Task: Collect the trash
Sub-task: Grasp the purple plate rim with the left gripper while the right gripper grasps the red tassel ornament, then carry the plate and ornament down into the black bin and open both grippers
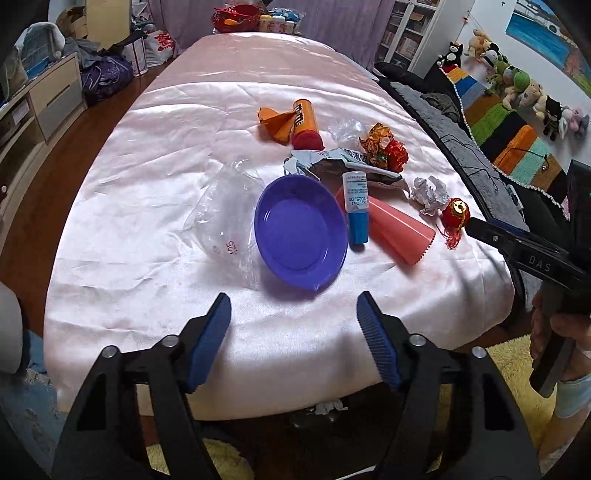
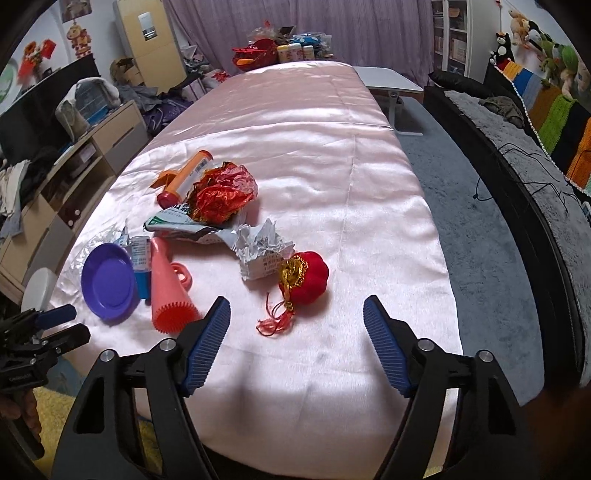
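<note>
Litter lies on a pink satin-covered table [image 1: 166,155]: a purple plate [image 1: 300,230], a clear plastic bag [image 1: 225,221], a blue-capped tube [image 1: 356,210], a pink cone cup [image 1: 399,230], crumpled paper [image 1: 430,194], a torn snack bag [image 1: 332,162], a red foil wrapper [image 1: 386,147] and an orange candy tube [image 1: 304,123]. A red tasselled pumpkin ornament [image 2: 304,277] sits near the front. My left gripper [image 1: 293,321] hangs open over the near edge, short of the plate. My right gripper [image 2: 297,325] is open too, just short of the ornament, holding nothing.
A grey sofa with a striped knitted blanket and plush toys [image 1: 517,88] runs along the right. Drawers and cluttered bags [image 1: 55,96] stand at the left. Bottles and red decorations [image 1: 258,18] sit past the table's far end. A yellow rug [image 1: 509,362] lies below.
</note>
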The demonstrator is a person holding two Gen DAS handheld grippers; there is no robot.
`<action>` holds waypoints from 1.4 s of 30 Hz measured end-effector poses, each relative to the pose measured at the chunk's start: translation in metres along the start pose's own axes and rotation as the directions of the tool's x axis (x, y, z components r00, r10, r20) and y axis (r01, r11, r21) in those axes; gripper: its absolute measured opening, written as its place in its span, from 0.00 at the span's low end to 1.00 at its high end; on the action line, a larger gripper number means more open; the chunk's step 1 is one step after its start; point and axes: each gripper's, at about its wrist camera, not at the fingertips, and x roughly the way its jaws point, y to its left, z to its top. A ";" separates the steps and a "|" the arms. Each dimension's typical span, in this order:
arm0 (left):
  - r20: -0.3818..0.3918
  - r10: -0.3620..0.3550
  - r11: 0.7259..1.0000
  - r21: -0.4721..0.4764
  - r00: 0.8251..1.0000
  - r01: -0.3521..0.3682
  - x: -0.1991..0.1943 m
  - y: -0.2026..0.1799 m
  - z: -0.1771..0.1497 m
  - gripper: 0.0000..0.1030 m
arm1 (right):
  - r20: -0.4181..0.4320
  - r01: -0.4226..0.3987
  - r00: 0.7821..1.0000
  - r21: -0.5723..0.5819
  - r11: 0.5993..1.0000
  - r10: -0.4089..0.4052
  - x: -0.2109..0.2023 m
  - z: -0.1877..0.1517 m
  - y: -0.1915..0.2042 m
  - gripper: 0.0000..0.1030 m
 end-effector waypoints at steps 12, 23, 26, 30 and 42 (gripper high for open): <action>-0.021 -0.011 0.999 -0.032 1.000 0.010 0.026 0.009 0.025 0.42 | -0.020 -0.036 0.999 -0.014 0.999 0.035 0.024 0.016 0.000 0.61; -0.007 -0.024 1.000 -0.003 1.000 0.024 0.032 0.005 0.037 0.08 | -0.038 -0.022 0.999 -0.049 0.999 0.021 0.032 0.015 0.000 0.33; 0.002 -0.022 1.000 0.012 1.000 0.022 0.030 0.002 0.036 0.07 | -0.040 -0.024 0.999 -0.050 0.998 0.022 0.028 0.011 -0.001 0.33; 0.017 -0.014 0.999 0.030 1.000 0.014 0.024 -0.001 0.033 0.04 | -0.036 -0.023 0.999 -0.039 0.999 0.021 0.019 0.004 -0.004 0.33; 0.069 0.001 0.998 0.070 0.998 -0.006 -0.021 -0.018 0.006 0.01 | 0.012 -0.046 0.999 -0.072 0.996 0.047 -0.022 -0.010 0.010 0.33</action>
